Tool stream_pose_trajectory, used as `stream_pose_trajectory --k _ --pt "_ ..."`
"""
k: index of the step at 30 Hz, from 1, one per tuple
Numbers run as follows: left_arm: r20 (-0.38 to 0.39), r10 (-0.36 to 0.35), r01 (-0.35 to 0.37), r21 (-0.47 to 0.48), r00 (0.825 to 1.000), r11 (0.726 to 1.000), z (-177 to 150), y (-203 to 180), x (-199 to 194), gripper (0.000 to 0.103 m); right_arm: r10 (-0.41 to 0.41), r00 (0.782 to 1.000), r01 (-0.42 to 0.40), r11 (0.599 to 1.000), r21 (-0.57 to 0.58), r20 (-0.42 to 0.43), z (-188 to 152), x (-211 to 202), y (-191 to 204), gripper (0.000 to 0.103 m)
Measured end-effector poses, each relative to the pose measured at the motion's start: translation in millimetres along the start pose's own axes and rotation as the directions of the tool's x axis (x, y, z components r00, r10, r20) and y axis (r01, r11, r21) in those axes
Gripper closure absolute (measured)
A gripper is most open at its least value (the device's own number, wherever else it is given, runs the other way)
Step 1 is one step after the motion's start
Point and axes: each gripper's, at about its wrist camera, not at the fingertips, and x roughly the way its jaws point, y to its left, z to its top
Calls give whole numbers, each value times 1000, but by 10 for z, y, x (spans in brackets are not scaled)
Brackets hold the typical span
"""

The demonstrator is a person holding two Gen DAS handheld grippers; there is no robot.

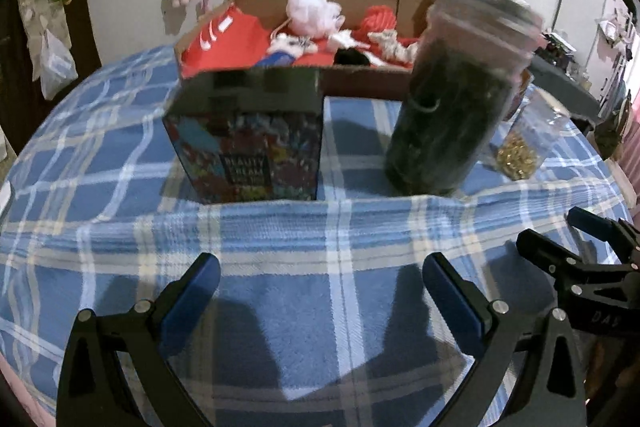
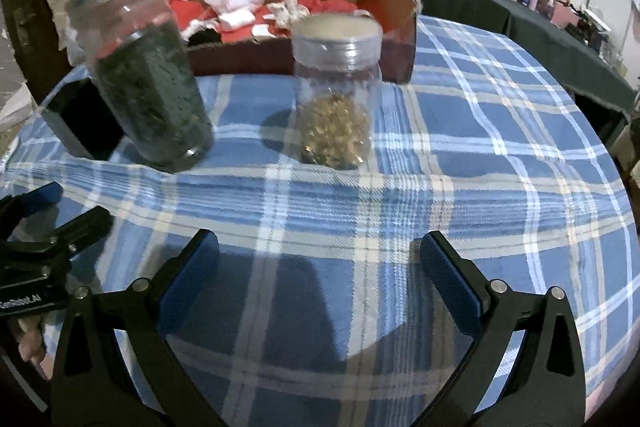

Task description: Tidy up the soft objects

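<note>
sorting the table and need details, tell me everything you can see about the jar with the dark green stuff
The dark green jar is a tall clear cylinder, plastic or glass, with a ribbed silvery screw lid, closed. Dark green flaky contents fill most of it. It stands on the blue plaid cloth, between the printed box and the smaller jar, touched by neither claw.

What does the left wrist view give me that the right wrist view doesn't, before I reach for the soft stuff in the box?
Only the left wrist view shows the printed front of the Beauty Cream box; the right view catches just a dark corner of it.

Only the right wrist view shows the gold-filled jar whole, lid on; on the left it is mostly hidden behind the dark jar.

Both show the cardboard box of red and white soft items, the dark-filled jar, the plaid cloth, and both grippers open: left, right.
</note>
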Motion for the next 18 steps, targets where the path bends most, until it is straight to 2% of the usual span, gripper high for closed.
stream_pose_trajectory --k 8,18 --pt "-6 46 -46 7 999 999 -18 -33 85 0 -9 1000 9 1000 2 14 -17 17 13 0" --pt "-4 49 -49 6 999 999 -14 -33 90 0 -9 1000 9 1000 7 14 -13 17 6 0"
